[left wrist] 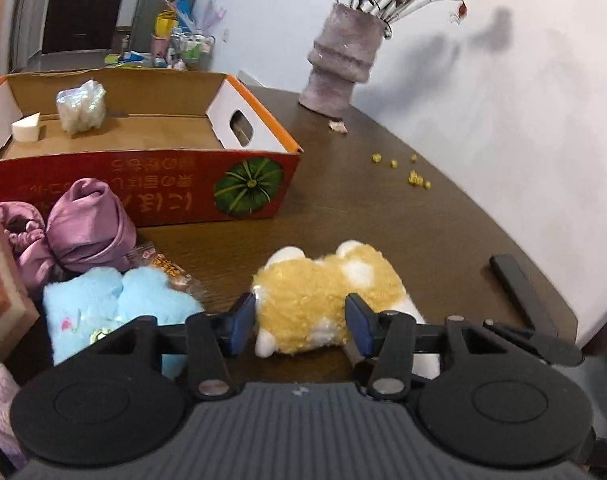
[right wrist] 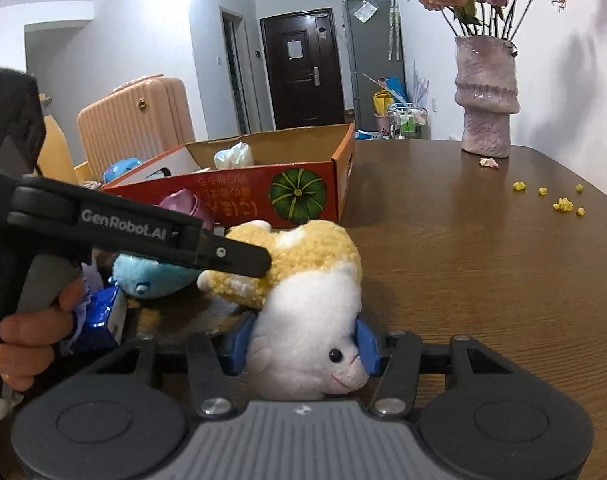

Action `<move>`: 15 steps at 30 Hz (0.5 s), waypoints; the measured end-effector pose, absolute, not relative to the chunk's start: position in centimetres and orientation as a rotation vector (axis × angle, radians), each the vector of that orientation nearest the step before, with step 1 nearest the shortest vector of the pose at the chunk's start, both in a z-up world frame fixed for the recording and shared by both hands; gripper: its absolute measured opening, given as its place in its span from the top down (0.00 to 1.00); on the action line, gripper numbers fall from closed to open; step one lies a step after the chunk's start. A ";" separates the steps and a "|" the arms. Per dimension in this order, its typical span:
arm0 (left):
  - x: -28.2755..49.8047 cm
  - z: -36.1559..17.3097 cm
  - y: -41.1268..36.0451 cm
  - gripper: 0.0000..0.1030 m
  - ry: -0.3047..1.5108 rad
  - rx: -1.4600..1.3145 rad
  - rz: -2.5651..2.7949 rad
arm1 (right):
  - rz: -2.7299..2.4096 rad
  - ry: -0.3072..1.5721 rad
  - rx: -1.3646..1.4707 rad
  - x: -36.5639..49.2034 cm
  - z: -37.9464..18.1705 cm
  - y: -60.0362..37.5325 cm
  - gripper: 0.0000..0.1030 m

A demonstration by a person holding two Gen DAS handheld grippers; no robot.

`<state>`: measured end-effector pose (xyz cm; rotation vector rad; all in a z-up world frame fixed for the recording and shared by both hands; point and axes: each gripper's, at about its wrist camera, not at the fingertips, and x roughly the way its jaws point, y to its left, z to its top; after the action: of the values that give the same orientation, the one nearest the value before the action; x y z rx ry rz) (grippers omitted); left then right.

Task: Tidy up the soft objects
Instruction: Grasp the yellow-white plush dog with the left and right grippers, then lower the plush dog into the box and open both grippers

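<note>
A yellow and white plush dog [left wrist: 327, 300] lies on the brown table [left wrist: 403, 208]. My left gripper [left wrist: 301, 326] is shut on its yellow body. My right gripper [right wrist: 303, 344] is shut on its white head [right wrist: 303, 336]. The left gripper's black finger [right wrist: 231, 256] shows in the right wrist view pressed on the yellow fur. An orange cardboard box [left wrist: 151, 184] stands behind, holding a white fluffy bundle [left wrist: 81, 106] and a white sponge wedge [left wrist: 25, 126]. A blue plush [left wrist: 115, 304] and purple satin cloth [left wrist: 83, 232] lie left of the dog.
A pink vase [left wrist: 343, 68] with dried roses stands at the table's far side by the wall. Yellow crumbs [left wrist: 415, 178] are scattered on the table right of the box. A brown sponge block [left wrist: 3, 292] sits at the left edge. A pink suitcase [right wrist: 135, 120] stands beyond the table.
</note>
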<state>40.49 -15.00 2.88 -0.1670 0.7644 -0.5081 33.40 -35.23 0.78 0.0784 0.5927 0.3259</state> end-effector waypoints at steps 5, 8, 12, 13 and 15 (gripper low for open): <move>40.1 6.2 -13.8 0.53 0.677 -0.212 -0.505 | 0.344 0.511 0.106 33.1 3.6 -35.5 0.51; 41.8 9.4 -12.4 0.53 0.582 -0.226 -0.502 | 0.376 0.443 0.099 34.9 6.5 -35.0 0.51; 49.1 11.7 -10.7 0.47 0.589 -0.238 -0.459 | 0.404 0.434 0.100 42.6 9.2 -33.3 0.52; 51.5 11.8 -10.3 0.47 0.610 -0.248 -0.446 | 0.406 0.452 0.103 45.0 9.4 -32.8 0.52; 56.4 11.5 -9.4 0.47 0.664 -0.273 -0.430 | 0.398 0.498 0.092 49.4 9.6 -31.7 0.52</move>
<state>56.43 -9.42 11.54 -0.2726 0.6637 -0.4301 49.42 -31.70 9.59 0.0918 0.4984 0.3980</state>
